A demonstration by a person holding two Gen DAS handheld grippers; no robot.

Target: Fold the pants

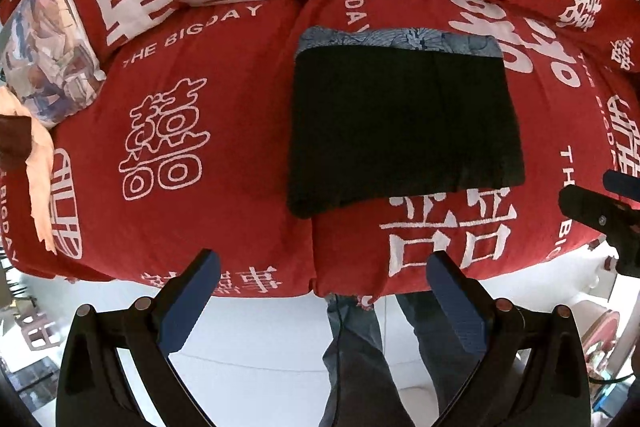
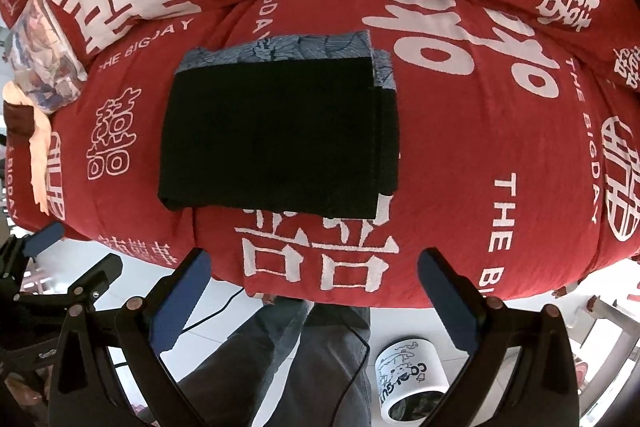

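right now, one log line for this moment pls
task: fold pants | pants: folded, flat on red bedspread | left tool: open, empty | right tool: open, empty, off pants

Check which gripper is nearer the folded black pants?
Right, slightly. The right gripper hangs open just below the pants; the left gripper is open too, a bit farther back off the bed edge.

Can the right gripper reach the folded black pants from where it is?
Probably yes. The right gripper is open and empty, pulled back off the edge of the red bedspread. The folded black pants lie straight ahead with only bare bedspread between them.
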